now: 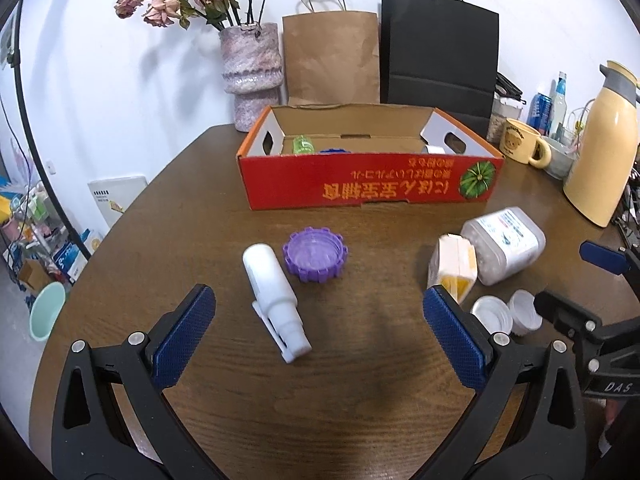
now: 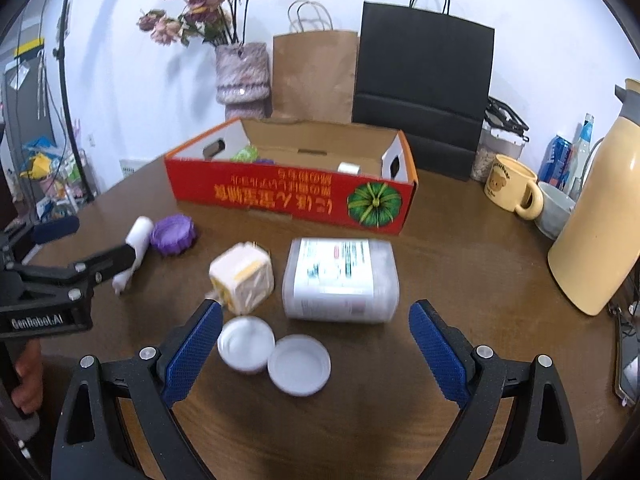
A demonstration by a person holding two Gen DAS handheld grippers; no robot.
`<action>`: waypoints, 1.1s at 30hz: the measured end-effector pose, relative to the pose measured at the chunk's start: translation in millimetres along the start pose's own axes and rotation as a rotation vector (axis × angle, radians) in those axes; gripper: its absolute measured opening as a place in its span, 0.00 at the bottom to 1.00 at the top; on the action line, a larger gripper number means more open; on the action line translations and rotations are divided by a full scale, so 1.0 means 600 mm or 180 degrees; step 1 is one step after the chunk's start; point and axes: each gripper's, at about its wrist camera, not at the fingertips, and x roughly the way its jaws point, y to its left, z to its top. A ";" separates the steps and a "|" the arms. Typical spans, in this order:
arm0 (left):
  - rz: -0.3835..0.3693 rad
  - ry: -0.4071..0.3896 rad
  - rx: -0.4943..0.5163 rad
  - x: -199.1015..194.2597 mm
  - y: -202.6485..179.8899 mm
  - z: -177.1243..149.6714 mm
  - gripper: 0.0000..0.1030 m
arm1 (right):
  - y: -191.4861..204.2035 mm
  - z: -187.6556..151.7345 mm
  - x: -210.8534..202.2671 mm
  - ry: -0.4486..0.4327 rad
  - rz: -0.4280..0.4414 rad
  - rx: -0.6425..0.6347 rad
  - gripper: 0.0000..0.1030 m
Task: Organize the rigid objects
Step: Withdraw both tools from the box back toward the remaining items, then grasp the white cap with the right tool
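Rigid objects lie scattered on the brown wooden table (image 1: 160, 220). Nearest, the left gripper (image 1: 320, 336) and right gripper (image 2: 316, 344) both hover wide open, holding nothing. Two white round lids (image 2: 276, 354) touch each other before the right gripper. A white plastic spray bottle (image 1: 274, 294) lies beside a purple ridged lid (image 1: 315, 254). Further on, a cream-and-yellow carton (image 2: 243, 278) sits beside a toppled clear plastic jar (image 2: 341, 280). Beyond stands an open red cardboard box (image 1: 370, 184).
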 end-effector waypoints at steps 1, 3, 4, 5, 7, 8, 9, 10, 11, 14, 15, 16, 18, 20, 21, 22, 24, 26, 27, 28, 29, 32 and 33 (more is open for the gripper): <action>-0.0003 0.0015 0.0008 -0.001 -0.002 -0.004 1.00 | 0.000 -0.007 0.000 0.0037 -0.0004 -0.0017 0.95; -0.0014 0.0034 0.0018 -0.002 -0.005 -0.011 1.00 | -0.002 -0.018 0.001 0.0107 -0.0002 -0.0038 0.95; -0.0012 0.0059 0.0027 -0.002 -0.005 -0.015 1.00 | -0.003 -0.023 0.002 0.0141 -0.0004 -0.0049 0.95; -0.0020 0.0080 0.0032 -0.002 -0.006 -0.018 1.00 | -0.003 -0.027 0.005 0.0186 -0.0009 -0.0067 0.95; -0.0022 0.0092 0.0032 -0.004 -0.006 -0.021 1.00 | -0.001 -0.036 0.012 0.0280 0.0011 -0.0103 0.95; -0.0025 0.0096 0.0034 -0.005 -0.007 -0.024 1.00 | 0.000 -0.040 0.016 0.0337 0.0020 -0.0126 0.95; -0.0029 0.0102 0.0040 -0.005 -0.008 -0.025 1.00 | 0.001 -0.043 0.021 0.0378 0.0009 -0.0142 0.95; -0.0031 0.0107 0.0045 -0.004 -0.008 -0.026 1.00 | 0.000 -0.045 0.024 0.0405 0.0003 -0.0142 0.95; -0.0034 0.0117 0.0053 -0.004 -0.009 -0.028 1.00 | -0.002 -0.047 0.029 0.0441 0.0006 -0.0128 0.95; -0.0040 0.0151 0.0043 0.000 -0.008 -0.030 1.00 | -0.005 -0.047 0.039 0.0503 0.0016 -0.0111 0.94; -0.0041 0.0159 0.0029 0.001 -0.006 -0.030 1.00 | -0.005 -0.047 0.043 0.0522 0.0009 -0.0122 0.95; -0.0043 0.0166 0.0020 0.002 -0.006 -0.030 1.00 | -0.004 -0.048 0.045 0.0535 0.0008 -0.0129 0.95; -0.0049 0.0191 0.0003 0.005 -0.004 -0.030 1.00 | -0.003 -0.048 0.051 0.0560 0.0026 -0.0140 0.95; -0.0052 0.0205 0.0001 0.007 -0.003 -0.030 1.00 | -0.002 -0.047 0.056 0.0567 0.0063 -0.0149 0.92; -0.0054 0.0211 0.0003 0.007 -0.004 -0.030 1.00 | -0.002 -0.046 0.058 0.0569 0.0092 -0.0147 0.88; -0.0054 0.0214 0.0007 0.008 -0.004 -0.031 1.00 | -0.002 -0.045 0.060 0.0579 0.0119 -0.0146 0.81; -0.0055 0.0218 0.0014 0.008 -0.005 -0.031 1.00 | -0.002 -0.044 0.066 0.0616 0.0169 -0.0129 0.75; -0.0053 0.0222 0.0017 0.008 -0.005 -0.031 1.00 | -0.002 -0.042 0.067 0.0600 0.0219 -0.0113 0.60; -0.0053 0.0224 0.0016 0.008 -0.006 -0.031 1.00 | -0.001 -0.042 0.067 0.0590 0.0239 -0.0109 0.54; -0.0053 0.0229 0.0016 0.009 -0.006 -0.031 1.00 | -0.001 -0.042 0.066 0.0582 0.0265 -0.0105 0.44; -0.0053 0.0233 0.0016 0.009 -0.005 -0.031 1.00 | 0.000 -0.042 0.066 0.0575 0.0266 -0.0106 0.44; -0.0052 0.0234 0.0019 0.010 -0.006 -0.031 1.00 | 0.001 -0.041 0.056 0.0477 0.0209 -0.0098 0.44; -0.0047 0.0234 0.0021 0.010 -0.006 -0.031 1.00 | 0.001 -0.041 0.052 0.0437 0.0196 -0.0086 0.44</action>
